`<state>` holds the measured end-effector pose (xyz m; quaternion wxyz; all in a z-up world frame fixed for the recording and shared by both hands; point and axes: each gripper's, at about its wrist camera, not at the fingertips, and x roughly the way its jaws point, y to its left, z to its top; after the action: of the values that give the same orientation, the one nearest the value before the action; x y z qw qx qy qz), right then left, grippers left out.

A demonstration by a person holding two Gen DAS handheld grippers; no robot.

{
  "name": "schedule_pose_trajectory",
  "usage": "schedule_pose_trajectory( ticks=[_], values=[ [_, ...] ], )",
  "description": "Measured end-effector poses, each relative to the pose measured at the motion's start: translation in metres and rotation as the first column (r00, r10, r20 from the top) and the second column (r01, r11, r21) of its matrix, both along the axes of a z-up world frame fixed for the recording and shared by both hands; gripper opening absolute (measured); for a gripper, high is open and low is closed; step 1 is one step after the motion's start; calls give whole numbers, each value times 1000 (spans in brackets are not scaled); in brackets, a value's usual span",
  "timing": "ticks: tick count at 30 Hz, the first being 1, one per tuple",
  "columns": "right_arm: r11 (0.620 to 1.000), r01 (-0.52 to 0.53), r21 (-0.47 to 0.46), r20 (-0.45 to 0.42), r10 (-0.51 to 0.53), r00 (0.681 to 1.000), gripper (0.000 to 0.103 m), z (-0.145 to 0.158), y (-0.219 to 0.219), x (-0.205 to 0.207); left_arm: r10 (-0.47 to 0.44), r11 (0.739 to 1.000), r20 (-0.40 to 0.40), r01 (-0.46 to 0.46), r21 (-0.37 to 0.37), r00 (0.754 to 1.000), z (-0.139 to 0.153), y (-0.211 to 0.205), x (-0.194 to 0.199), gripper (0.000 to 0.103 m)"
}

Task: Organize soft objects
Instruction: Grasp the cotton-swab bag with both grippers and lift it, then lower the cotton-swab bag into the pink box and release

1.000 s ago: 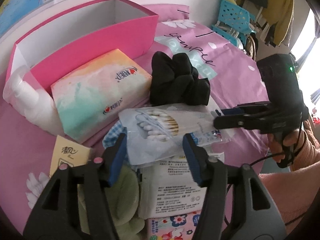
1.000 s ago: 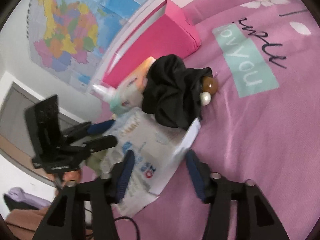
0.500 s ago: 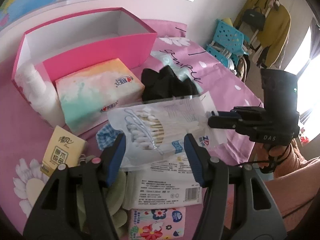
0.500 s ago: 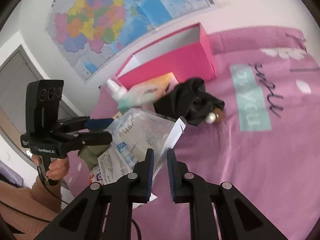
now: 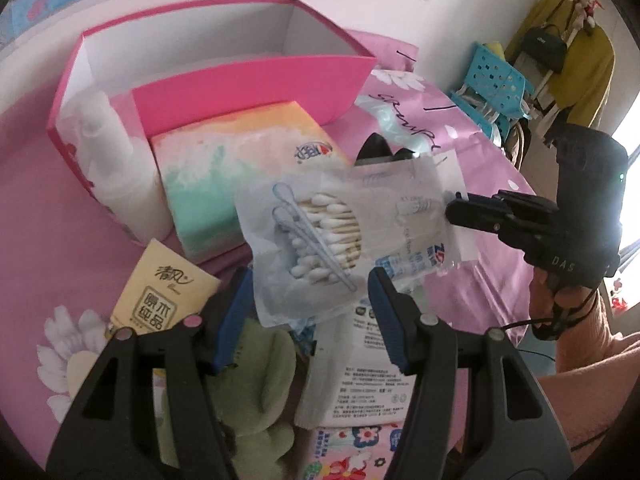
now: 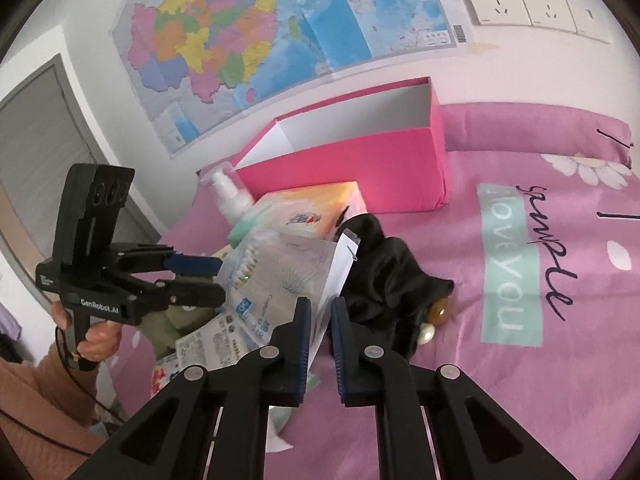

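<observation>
Swab pack [image 5: 340, 236]: clear bag of cotton swabs, held up off the bed, above the pile of other packs; long axis runs left–right across left wrist view, swab tips bunched toward the left end, printed end toward the right.
Right hand-held gripper [image 6: 320, 324]: jaws nearly closed, pinching the pack's white edge flap; pack hangs out ahead & to its left.
Left hand-held gripper [image 5: 310, 312]: jaws wide apart, nothing held; pack's lower edge sits just ahead of, between, its fingertips; contact – can't tell.
Under pack: white printed sachet [image 5: 360, 376], green plush [image 5: 256, 392], yellow tissue pack [image 5: 160, 292].
Behind pack: pastel tissue box [image 5: 240, 160], black cloth [image 6: 384, 276] beside it.
Pink box [image 5: 248, 80]: open top, toward bed's far edge by wall.
Bed [image 6: 520, 360]: pink printed sheet.
</observation>
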<state>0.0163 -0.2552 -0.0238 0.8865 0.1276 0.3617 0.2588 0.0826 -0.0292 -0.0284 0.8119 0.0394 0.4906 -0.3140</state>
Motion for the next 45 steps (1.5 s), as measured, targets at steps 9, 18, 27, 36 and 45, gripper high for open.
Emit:
schedule_pose_trajectory(
  ticks=[9, 18, 27, 36, 45],
  values=[
    [999, -19, 29, 34, 18, 999, 10, 19, -4, 8, -8, 995, 14, 10, -104, 1000, 22, 4, 0, 59],
    [999, -16, 44, 145, 10, 989, 10, 59, -9, 26, 40, 988, 137, -19, -153, 990, 76, 12, 13, 57],
    [993, -59, 99, 173, 41, 984, 10, 92, 11, 99, 148, 989, 248, -137, -61, 957, 110, 24, 67, 57],
    [994, -64, 86, 54, 59, 997, 10, 70, 55, 188, 250, 966, 208, -257, 7, 946, 95, 49, 126, 57],
    [998, -43, -37, -124, 38, 992, 27, 25, 84, 229, 324, 943, 172, -331, 17, 930, 78, 63, 135, 57]
  ],
)
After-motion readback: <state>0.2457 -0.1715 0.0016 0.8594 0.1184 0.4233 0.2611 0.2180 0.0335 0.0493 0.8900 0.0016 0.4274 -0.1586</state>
